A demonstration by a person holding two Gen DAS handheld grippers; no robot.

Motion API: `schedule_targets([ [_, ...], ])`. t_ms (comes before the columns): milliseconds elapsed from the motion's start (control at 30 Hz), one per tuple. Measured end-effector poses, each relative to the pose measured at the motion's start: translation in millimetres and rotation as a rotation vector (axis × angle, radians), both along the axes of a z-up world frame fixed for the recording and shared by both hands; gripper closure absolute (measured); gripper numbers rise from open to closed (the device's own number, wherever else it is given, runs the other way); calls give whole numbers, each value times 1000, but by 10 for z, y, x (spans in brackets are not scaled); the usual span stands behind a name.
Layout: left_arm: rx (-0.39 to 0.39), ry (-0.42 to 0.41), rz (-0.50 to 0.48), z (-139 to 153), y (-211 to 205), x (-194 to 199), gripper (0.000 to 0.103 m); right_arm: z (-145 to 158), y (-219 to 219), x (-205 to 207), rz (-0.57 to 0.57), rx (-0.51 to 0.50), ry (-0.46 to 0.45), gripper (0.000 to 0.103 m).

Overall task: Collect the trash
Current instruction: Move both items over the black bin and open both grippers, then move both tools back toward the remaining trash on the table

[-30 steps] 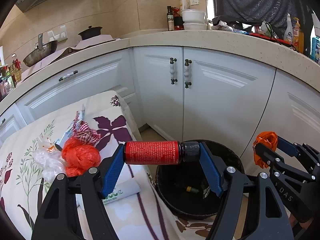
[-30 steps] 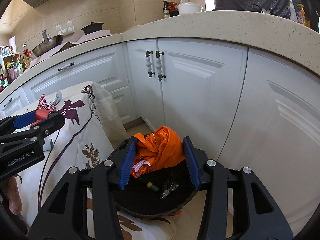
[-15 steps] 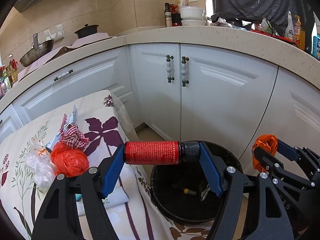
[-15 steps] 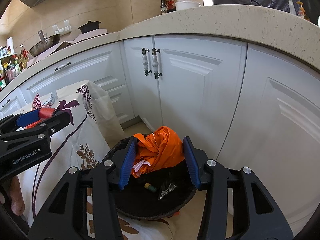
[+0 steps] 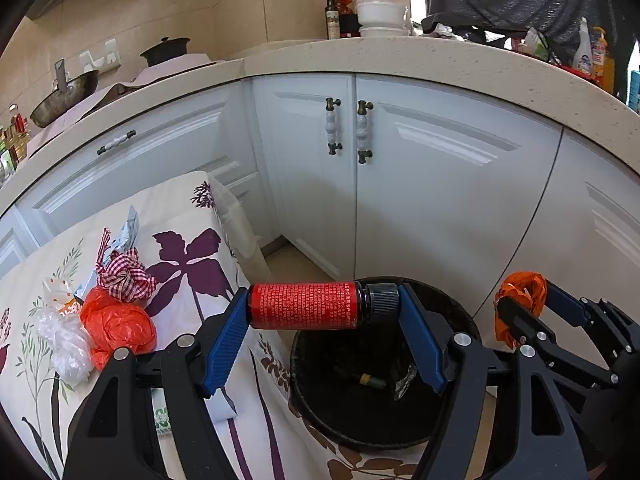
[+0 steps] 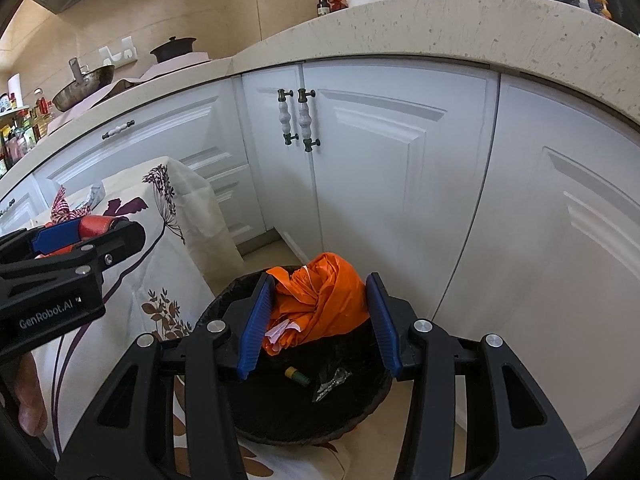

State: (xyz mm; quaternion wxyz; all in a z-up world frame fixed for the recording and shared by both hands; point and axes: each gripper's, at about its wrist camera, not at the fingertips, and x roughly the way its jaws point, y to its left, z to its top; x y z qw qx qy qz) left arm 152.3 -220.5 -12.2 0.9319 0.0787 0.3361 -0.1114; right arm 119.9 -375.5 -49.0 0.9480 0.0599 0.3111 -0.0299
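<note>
Here the left gripper (image 5: pixel 323 312) clamps a red bottle (image 5: pixel 304 306) lengthwise and the right gripper (image 6: pixel 320 312) squeezes crumpled orange plastic (image 6: pixel 320 304), both seemingly above the dark bin (image 6: pixel 360 404).

Red-labelled bottle (image 5: pixel 304 306), orange bag (image 6: pixel 320 300), black bin (image 6: pixel 360 408), cream cloth (image 5: pixel 180 216) (purple flowers).

Home kitchen: white cabinets (image 5: pixel 420 184), stone countertop (image 5: pixel 460 68), wok (image 5: pixel 60 98).
</note>
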Motion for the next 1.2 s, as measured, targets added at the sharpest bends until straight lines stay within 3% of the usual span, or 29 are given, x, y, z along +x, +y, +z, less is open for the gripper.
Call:
schedule_targets([
  [233, -3, 25, 14, -31, 14, 68, 32, -45, 27, 68, 8, 1, 6, 56],
  [333, -16, 33, 31, -41, 44, 106, 25, -48, 41, 82, 4, -8, -4, 39],
  [700, -39, 16, 42, 71, 252, 9, 21, 86, 170, 18, 9, 3, -16, 38],
  [967, -38, -10, 67, 212, 771, -209, 21, 259, 638, -41, 100, 17, -29, 38],
  [1200, -1, -27, 180, 254, 1455, -373, 21, 356, 1237, -71, 230, 14, -25, 38],
])
